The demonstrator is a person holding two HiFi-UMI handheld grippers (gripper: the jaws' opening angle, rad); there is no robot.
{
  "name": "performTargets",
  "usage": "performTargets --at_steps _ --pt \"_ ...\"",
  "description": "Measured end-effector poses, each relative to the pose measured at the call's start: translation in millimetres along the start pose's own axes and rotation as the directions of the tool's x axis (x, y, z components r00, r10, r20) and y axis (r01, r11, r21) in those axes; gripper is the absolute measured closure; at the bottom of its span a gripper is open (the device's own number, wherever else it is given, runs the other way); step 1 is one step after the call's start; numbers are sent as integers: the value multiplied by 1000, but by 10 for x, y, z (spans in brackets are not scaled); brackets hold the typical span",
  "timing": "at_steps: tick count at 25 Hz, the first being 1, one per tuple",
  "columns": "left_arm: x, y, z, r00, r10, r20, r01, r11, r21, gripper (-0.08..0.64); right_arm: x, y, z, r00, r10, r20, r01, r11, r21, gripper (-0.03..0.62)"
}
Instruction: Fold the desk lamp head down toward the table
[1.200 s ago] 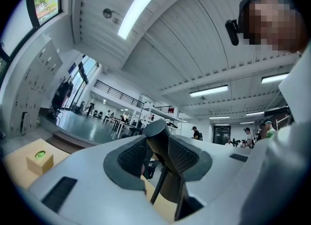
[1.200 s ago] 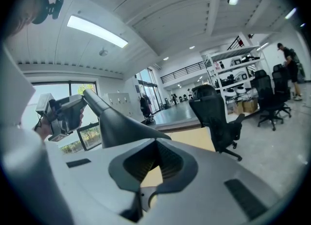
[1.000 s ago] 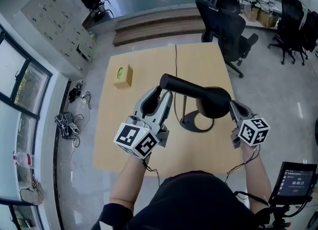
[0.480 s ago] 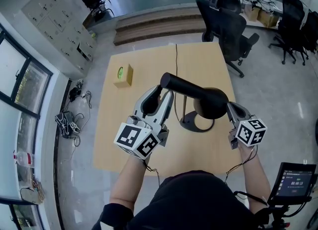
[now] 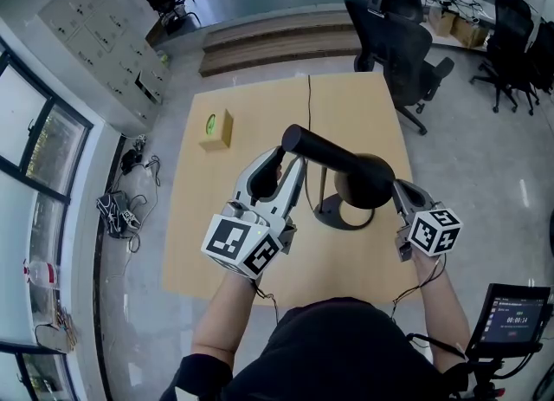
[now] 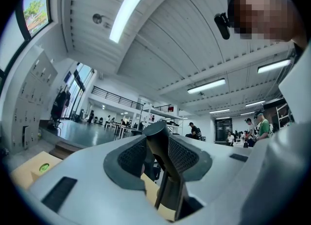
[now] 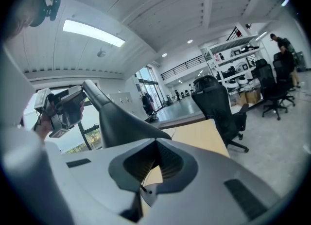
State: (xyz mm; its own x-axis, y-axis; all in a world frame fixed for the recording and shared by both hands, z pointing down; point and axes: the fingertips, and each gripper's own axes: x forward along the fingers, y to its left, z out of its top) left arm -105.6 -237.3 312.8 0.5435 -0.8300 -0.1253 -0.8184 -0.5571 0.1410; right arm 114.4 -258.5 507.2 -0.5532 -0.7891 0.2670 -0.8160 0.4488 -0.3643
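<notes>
Over the light wooden bench [image 5: 346,105], in the head view, the black desk lamp [image 5: 359,178] is standing between the left gripper [image 5: 286,157] and the right gripper [image 5: 400,191].

In the left gripper view, the fingers [image 6: 133,158] are clamping the lamp's tube [image 6: 158,139].

In the right gripper view, the fingers [image 7: 138,163] are staying apart and empty, beside the lamp head [image 7: 114,117].

Pressing down from one side only is risking that the base [image 5: 342,215] tips.

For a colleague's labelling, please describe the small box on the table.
On the wooden table, look toward the far left edge. A small tan box lies there, apart from the black lamp; only it has a green round mark.
</notes>
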Motion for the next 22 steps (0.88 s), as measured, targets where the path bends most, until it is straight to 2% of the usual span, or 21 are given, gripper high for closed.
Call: performTargets --at_steps 22 --pt "-11 -33 24 1000 6 0 -6 1000 4 414 40 53 -117 1000 16 -10 -16 999 27 588"
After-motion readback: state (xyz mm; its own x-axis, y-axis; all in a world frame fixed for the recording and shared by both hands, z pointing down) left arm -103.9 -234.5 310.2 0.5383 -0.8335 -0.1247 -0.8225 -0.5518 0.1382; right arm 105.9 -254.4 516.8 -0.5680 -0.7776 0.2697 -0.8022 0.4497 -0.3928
